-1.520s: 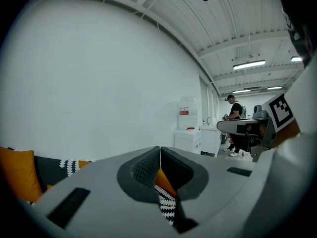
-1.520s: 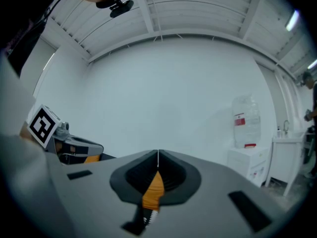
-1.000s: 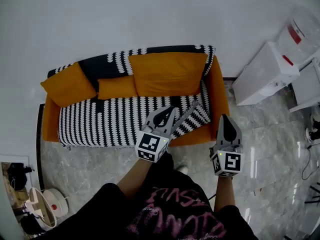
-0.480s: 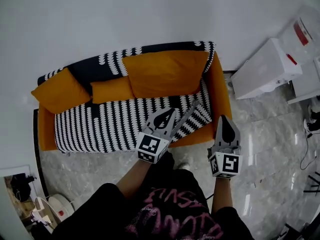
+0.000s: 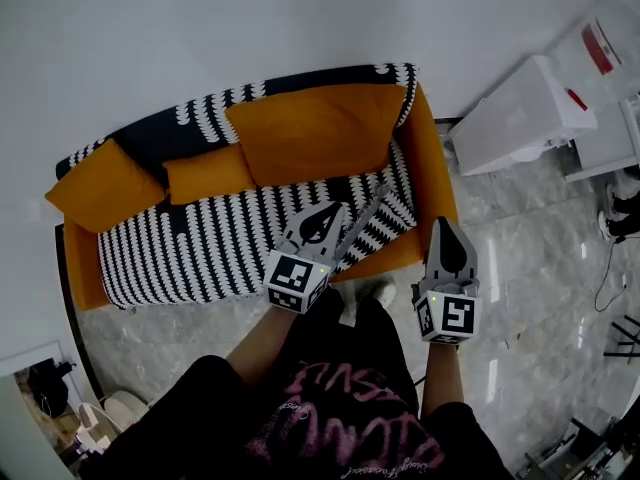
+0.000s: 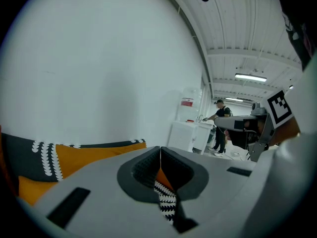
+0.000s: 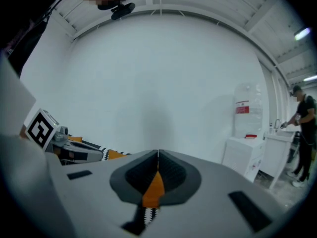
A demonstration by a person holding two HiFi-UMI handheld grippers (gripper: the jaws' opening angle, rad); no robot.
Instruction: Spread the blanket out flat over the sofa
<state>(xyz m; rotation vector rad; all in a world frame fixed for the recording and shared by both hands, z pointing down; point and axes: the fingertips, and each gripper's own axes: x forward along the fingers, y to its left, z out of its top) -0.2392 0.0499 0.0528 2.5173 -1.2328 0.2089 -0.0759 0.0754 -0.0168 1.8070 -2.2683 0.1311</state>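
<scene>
An orange sofa (image 5: pixel 427 173) stands against the white wall. The black-and-white patterned blanket (image 5: pixel 210 240) lies over its seat and backrest. At the front right, the blanket corner (image 5: pixel 392 223) is folded, with a grey strip along it. My left gripper (image 5: pixel 322 211) hovers over that front edge, shut, with no cloth seen between its tips (image 6: pixel 160 148). My right gripper (image 5: pixel 446 222) hangs in front of the sofa's right arm, also shut and empty (image 7: pixel 158 153). Through the gap behind each pair of jaws I see orange sofa and patterned blanket (image 6: pixel 166 202) below.
Three orange cushions lean on the backrest: a large one (image 5: pixel 315 133), a small one (image 5: pixel 208 173) and one at the left end (image 5: pixel 95 183). White cabinets (image 5: pixel 515 118) stand right of the sofa. Another person (image 7: pixel 302 133) works beyond them. Marble floor (image 5: pixel 180 333) lies in front.
Both grippers have drawn back a little toward me and sunk lower. The sofa has slid left in the head view. The jaws stayed shut.
</scene>
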